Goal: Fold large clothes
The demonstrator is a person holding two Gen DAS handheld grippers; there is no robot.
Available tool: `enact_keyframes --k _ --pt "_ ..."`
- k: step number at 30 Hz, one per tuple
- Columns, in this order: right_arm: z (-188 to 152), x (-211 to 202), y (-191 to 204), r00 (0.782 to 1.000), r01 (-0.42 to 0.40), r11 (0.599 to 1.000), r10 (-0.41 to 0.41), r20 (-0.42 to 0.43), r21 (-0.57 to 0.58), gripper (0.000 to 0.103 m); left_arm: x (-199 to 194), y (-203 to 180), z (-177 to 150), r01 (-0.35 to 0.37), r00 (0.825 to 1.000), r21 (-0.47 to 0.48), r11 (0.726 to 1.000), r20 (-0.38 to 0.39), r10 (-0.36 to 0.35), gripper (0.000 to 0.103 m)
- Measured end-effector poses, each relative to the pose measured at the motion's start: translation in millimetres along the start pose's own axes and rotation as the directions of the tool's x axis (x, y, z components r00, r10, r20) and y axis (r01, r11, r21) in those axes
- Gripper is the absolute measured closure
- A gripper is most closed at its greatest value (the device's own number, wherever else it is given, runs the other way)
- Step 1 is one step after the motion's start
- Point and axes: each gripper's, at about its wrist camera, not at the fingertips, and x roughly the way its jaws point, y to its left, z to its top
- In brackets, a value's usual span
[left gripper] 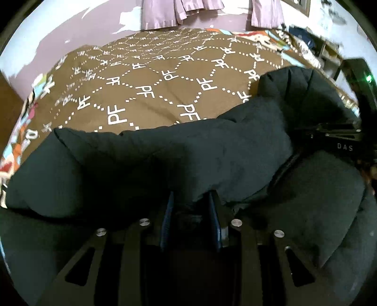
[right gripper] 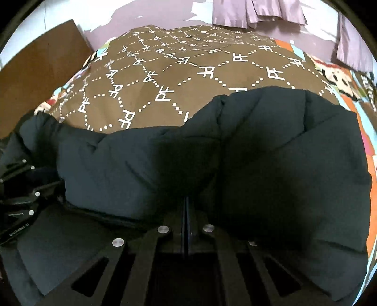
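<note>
A dark navy puffer jacket [left gripper: 165, 160] lies across the near part of a bed and fills the lower half of both views [right gripper: 259, 153]. My left gripper [left gripper: 191, 204] has its blue-padded fingers a short way apart with a thick fold of the jacket bunched between them. My right gripper [right gripper: 187, 211] has its fingers pressed together on a thin edge of the jacket. The right gripper body shows at the right edge of the left wrist view [left gripper: 339, 138]. The left gripper body shows at the left edge of the right wrist view [right gripper: 18, 200].
The bed has a brown cover [left gripper: 150, 77] printed with white letters and dotted diamonds, over a colourful sheet [right gripper: 367, 122]. Purple curtains [left gripper: 165, 11] hang on the wall behind. A brown wooden panel [right gripper: 35, 82] stands at the left. Cluttered shelves [left gripper: 329, 51] are at the right.
</note>
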Motion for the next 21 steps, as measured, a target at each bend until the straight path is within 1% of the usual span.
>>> enact_keyframes --k 2,5,9,11,13,15,17,18,19,20,21 --pt "-0.8 -0.6 -0.8 1.0 0.0 1.0 0.0 0.017 -0.001 0.103 3.7 -3.6 1.3 -0.031 0.999 0.019 0.999 -0.008 0.031 0.077" --pt "-6.2 -2.3 -4.5 0.998 -0.031 0.999 0.03 0.057 0.017 0.103 4.6 -2.1 -0.3 -0.038 0.999 0.023 0.999 -0.002 0.038 0.077" --pt "-9.7 -5.6 -8.2 0.99 -0.099 0.993 0.092 0.105 0.058 0.103 -0.7 -3.5 -5.5 -0.044 0.998 0.027 0.999 0.039 0.043 0.077" --pt "-11.1 -8.4 -10.7 0.985 -0.131 0.989 0.121 0.12 0.075 0.101 -5.2 -2.4 -9.9 -0.032 0.997 0.014 0.999 0.069 0.031 0.077" --pt "-11.9 -10.7 -9.7 0.984 -0.139 0.987 0.128 0.125 0.081 0.101 -8.3 -2.6 -11.9 -0.032 0.996 0.01 0.999 0.089 0.031 0.077" --pt "-12.6 -15.0 -9.5 0.983 -0.142 0.986 0.13 0.131 0.084 0.099 -10.3 -6.1 -11.7 -0.054 0.994 0.024 0.998 0.099 0.051 0.077" --pt "-13.7 -23.2 -10.0 0.978 -0.162 0.983 0.148 0.15 0.086 0.089 -14.3 -9.4 -10.9 -0.074 0.991 0.033 0.997 0.111 0.07 0.076" --pt "-14.3 -26.4 -10.5 0.975 -0.168 0.982 0.153 0.159 0.088 0.086 -18.3 -10.1 -10.9 -0.087 0.988 0.03 0.996 0.129 0.082 0.074" --pt "-15.4 -30.9 -10.4 0.974 -0.17 0.981 0.153 0.166 0.092 0.079 -23.1 -11.6 -11.9 -0.1 0.984 0.027 0.995 0.151 0.095 0.074" --pt "-16.6 -36.5 -8.6 0.974 -0.165 0.982 0.148 0.172 0.092 0.075 -28.6 -12.9 -12.8 -0.112 0.979 0.025 0.993 0.173 0.106 0.071" --pt "-17.2 -40.4 -6.5 0.974 -0.159 0.983 0.142 0.176 0.087 0.062 -35.2 -13.7 -14.0 -0.124 0.974 0.02 0.992 0.196 0.118 0.067"
